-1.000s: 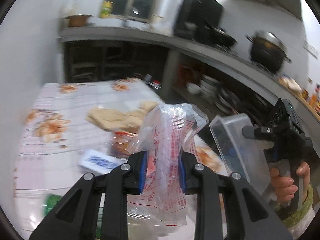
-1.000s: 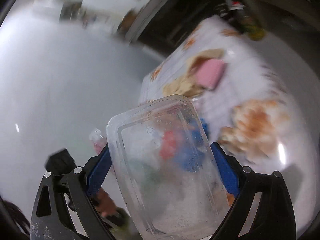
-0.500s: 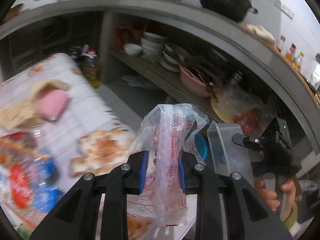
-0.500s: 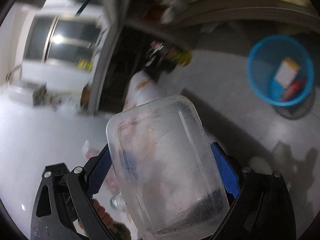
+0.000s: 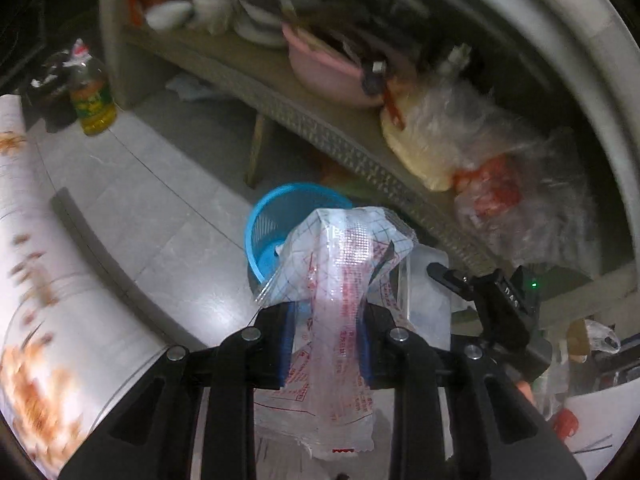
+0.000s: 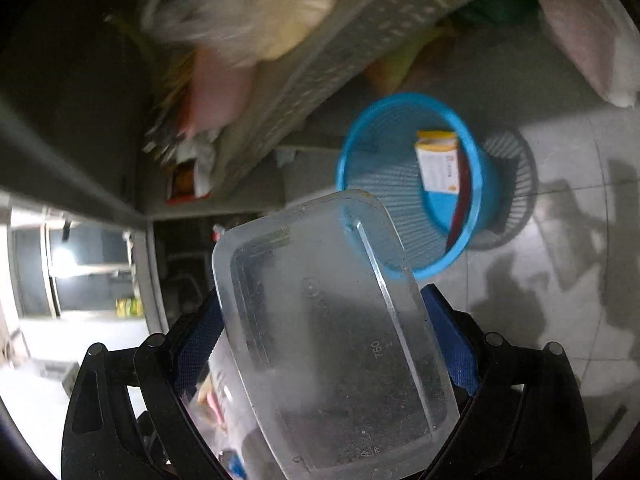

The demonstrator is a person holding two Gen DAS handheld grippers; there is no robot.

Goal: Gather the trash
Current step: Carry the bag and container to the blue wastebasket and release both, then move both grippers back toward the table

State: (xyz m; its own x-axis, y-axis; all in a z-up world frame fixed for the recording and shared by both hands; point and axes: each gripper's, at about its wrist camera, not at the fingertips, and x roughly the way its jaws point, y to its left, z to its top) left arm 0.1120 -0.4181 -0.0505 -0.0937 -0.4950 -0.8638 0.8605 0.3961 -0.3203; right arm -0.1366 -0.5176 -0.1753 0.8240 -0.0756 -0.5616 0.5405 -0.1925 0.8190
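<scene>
My left gripper is shut on a crumpled clear plastic wrapper with red print, which sticks up between the blue pads. Just beyond it, on the tiled floor, stands a blue mesh waste basket. My right gripper is shut on a clear rectangular plastic food container, held by its long sides and tilted. The basket lies ahead and to the right of it, with a white and yellow carton and a red strip inside. The container also shows in the left wrist view, right of the wrapper.
A woven low shelf runs behind the basket, carrying a pink basin, bowls and a bulging plastic bag. A bottle of oil stands on the floor at far left. The table's flowered cloth fills the left edge.
Both grippers have swung away from the table and dipped toward the floor, bringing the blue basket close ahead. The wrapper and the container stay gripped as before.
</scene>
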